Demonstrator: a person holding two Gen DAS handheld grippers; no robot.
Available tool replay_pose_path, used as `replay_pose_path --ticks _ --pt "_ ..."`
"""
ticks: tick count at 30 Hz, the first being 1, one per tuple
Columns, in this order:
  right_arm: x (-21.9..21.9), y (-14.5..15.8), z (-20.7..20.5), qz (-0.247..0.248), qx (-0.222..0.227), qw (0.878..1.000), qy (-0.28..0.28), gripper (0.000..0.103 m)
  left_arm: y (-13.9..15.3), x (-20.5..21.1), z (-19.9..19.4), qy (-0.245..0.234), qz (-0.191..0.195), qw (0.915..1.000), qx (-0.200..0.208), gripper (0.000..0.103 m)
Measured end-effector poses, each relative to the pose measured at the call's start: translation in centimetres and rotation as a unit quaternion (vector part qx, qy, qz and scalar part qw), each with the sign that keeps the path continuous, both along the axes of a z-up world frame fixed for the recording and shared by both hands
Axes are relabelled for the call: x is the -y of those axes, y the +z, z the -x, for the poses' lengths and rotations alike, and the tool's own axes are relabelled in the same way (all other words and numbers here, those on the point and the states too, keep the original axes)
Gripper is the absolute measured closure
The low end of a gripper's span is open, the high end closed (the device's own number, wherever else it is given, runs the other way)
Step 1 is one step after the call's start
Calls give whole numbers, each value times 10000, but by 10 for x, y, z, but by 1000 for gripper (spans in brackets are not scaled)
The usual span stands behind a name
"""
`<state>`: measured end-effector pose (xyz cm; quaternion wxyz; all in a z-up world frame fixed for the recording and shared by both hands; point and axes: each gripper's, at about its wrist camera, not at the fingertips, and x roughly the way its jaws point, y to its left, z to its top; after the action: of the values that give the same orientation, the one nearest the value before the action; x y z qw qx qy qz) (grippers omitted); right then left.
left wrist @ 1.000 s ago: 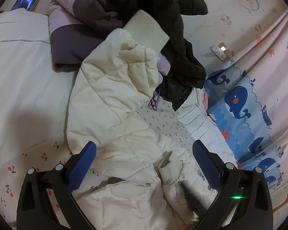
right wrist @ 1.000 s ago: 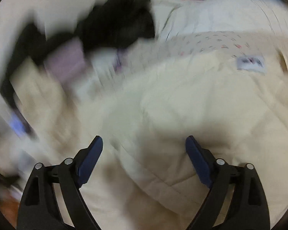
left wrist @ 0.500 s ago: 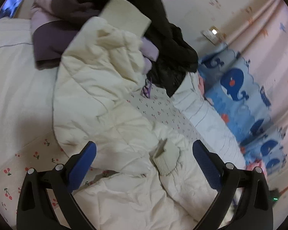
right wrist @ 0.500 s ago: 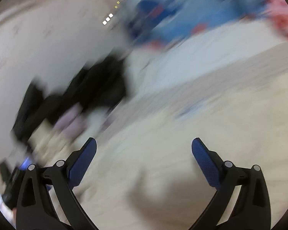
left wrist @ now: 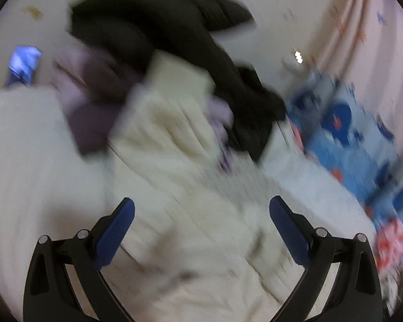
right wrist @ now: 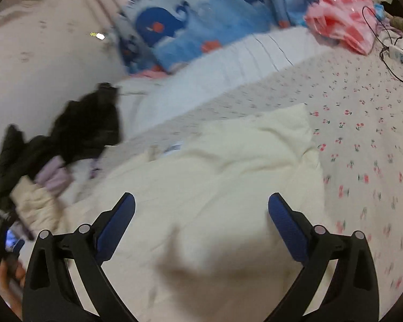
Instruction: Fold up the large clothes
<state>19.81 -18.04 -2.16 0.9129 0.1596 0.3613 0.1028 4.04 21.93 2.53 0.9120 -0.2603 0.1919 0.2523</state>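
Cream padded jacket (right wrist: 228,166) spread on cherry-print bed sheet (right wrist: 368,123), partly folded. Left gripper (left wrist: 201,230) and right gripper (right wrist: 201,225) both released, empty, above jacket. Next move likely: choose edge, grasp, fold over. Dark clothes pile (left wrist: 174,43) beyond jacket; whale-print curtain (right wrist: 201,21) behind.

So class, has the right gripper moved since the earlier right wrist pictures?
Yes. The right gripper swung rightward over the cream jacket, bringing the whale curtain into view.
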Motion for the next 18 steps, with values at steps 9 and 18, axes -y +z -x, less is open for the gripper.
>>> replay_pose_path --ticks 9,18 --pt "-34 -13 18 -652 -571 9930 807 7 2 -112 -7 -375 272 9983 362 7" --pt "-29 -25 20 -835 -647 9902 910 7 -1 -120 -54 -1001 -491 9932 -338 7"
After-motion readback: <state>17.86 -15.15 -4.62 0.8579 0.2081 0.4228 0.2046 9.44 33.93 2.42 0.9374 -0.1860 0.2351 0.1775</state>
